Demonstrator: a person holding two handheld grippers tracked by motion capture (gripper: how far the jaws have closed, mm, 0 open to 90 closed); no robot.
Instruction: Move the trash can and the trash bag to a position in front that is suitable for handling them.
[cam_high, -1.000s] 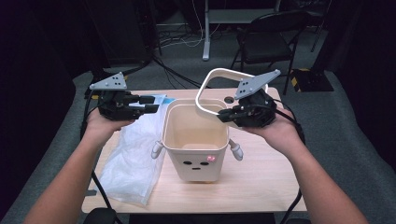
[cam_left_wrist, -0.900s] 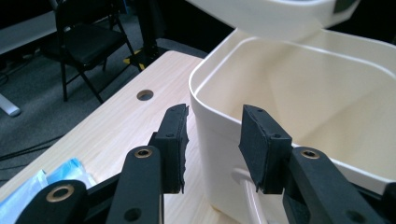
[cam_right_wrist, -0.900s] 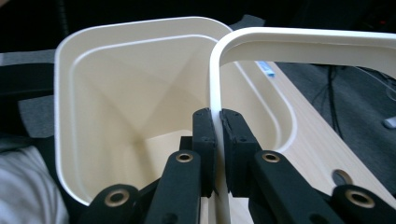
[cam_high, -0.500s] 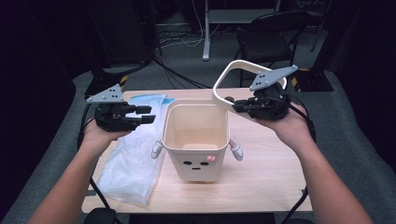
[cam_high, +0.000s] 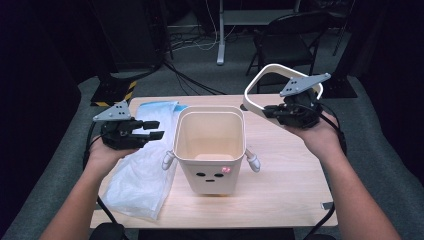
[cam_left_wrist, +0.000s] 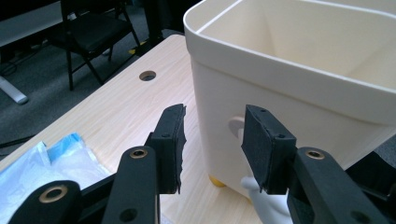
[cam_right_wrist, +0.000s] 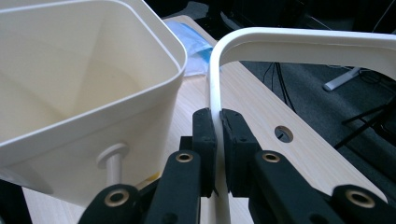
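High view, left to right: left hand-held gripper (cam_high: 152, 129), jaws spread and empty, held above a clear plastic bag (cam_high: 137, 175) that lies flat on the desk (cam_high: 280, 190), its blue-edged end toward the far side; likely poised to pick the bag up. Centre: cream bin (cam_high: 209, 145) with a painted face and small side arms, upright and empty, mouth open to take a liner. Right: right hand-held gripper (cam_high: 267, 111), jaws pressed onto the white rim ring (cam_high: 265, 82), lifted clear of the bin and tilted up to the right; probably kept aside so the bag can go in first. Left gripper view: spread pads (cam_left_wrist: 172, 140) beside the bin wall (cam_left_wrist: 289, 88), not touching. Right gripper view: ring (cam_right_wrist: 215, 79) pinched between the pads; bin (cam_right_wrist: 84, 84) just beside.
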